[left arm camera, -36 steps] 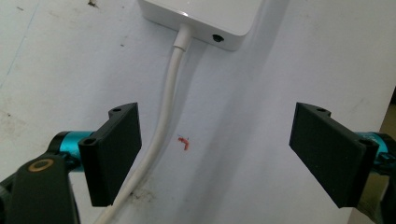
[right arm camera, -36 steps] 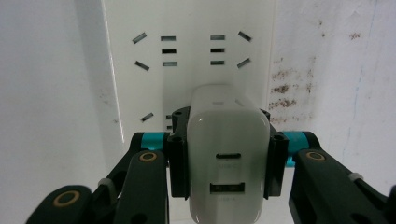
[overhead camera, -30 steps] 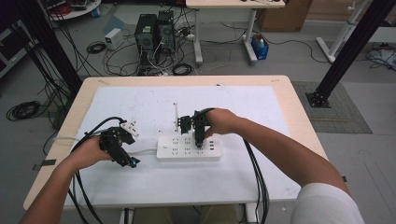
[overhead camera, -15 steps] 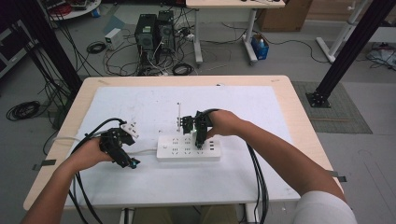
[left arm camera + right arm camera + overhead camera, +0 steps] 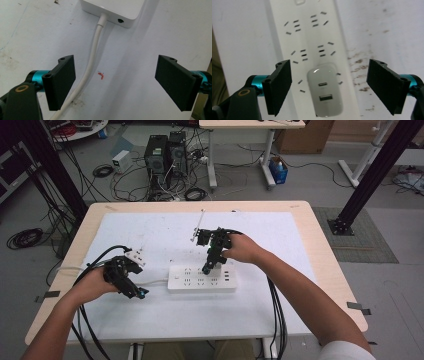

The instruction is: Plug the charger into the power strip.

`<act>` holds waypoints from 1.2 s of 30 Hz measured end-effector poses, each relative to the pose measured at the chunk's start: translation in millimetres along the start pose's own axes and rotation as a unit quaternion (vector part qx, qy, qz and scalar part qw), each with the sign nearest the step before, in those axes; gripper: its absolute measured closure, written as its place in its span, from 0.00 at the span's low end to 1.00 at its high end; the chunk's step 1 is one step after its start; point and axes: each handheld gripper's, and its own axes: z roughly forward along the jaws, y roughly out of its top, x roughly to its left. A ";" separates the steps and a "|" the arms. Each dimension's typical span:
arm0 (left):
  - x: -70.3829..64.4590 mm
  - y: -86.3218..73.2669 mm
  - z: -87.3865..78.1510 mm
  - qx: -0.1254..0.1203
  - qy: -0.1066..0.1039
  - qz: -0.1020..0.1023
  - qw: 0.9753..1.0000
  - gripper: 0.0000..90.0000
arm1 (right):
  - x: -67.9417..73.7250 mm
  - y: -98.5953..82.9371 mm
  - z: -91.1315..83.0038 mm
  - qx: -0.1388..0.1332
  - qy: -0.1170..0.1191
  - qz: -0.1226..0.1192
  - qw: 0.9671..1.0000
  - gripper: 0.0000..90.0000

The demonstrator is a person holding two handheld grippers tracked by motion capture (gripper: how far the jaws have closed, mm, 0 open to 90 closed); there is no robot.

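A white power strip (image 5: 192,281) lies at the middle of the white table cover. In the right gripper view a white USB charger (image 5: 325,100) is plugged into the power strip (image 5: 287,40). My right gripper (image 5: 329,75) hangs over it, open, with a jaw on either side and not touching. From above, the right gripper (image 5: 209,265) points down at the strip's right part. My left gripper (image 5: 136,292) is open just left of the strip. Its own view has the left gripper (image 5: 115,75) straddling the strip's white cable (image 5: 93,56), with the strip's end (image 5: 117,10) ahead.
A small white object (image 5: 135,255) lies by the left hand. A tiny red mark (image 5: 101,75) and dark smudges (image 5: 359,67) stain the cover. Black gripper cables (image 5: 275,305) trail off the front edge. Computer towers (image 5: 162,152) and cables sit on the floor beyond the table.
The right hand has shifted slightly right and tilted, staying over the strip. The left gripper has barely moved.
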 end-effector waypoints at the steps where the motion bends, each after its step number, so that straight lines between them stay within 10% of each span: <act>1: 0.4 -0.4 -0.6 0.000 0.001 0.002 1.000 0.19 | -0.6 -0.5 -3.0 -0.005 -0.010 0.005 1.000 0.22; 5: 0.1 -1.3 -2.4 -0.007 0.002 -0.002 1.000 0.19 | -4.5 -3.3 -12.1 -0.033 -0.042 0.025 0.998 0.01; 17: 1.4 -3.8 -5.1 -0.008 0.010 -0.004 1.000 0.19 | -3.0 -25.3 -46.8 -0.062 -0.084 0.062 0.993 0.01; 28: 8.8 -6.1 -7.4 -0.009 0.043 -0.051 0.998 0.19 | 15.0 -82.2 -86.1 -0.106 -0.133 0.108 0.980 0.01; 36: 6.9 -3.7 -11.6 -0.004 0.058 -0.046 0.997 0.19 | 26.7 -126.6 -98.3 -0.120 -0.153 0.151 0.969 0.01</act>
